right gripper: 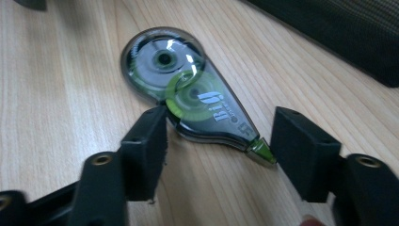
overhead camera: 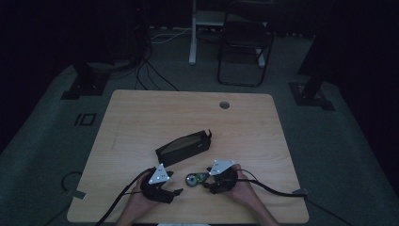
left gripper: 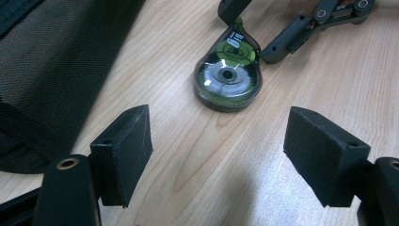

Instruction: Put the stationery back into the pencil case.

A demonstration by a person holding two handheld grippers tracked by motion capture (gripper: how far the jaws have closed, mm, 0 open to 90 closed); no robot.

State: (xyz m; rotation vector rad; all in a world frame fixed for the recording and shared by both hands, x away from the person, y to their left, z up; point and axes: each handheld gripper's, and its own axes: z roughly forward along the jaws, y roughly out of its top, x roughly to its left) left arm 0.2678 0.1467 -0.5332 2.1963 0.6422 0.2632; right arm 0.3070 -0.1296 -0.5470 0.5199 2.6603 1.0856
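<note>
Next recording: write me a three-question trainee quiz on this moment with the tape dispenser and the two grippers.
1. True or false: the right gripper is clamped shut on the correction tape dispenser.
2. Which lies nearest the left gripper? A) black mesh pouch B) cable hole C) chair
3. Fill in: the dispenser lies flat on the wooden ____.

Key
1. False: its jaws stand open on either side of the dispenser's narrow end, one pad touching or nearly touching the case.
2. A
3. table
</note>
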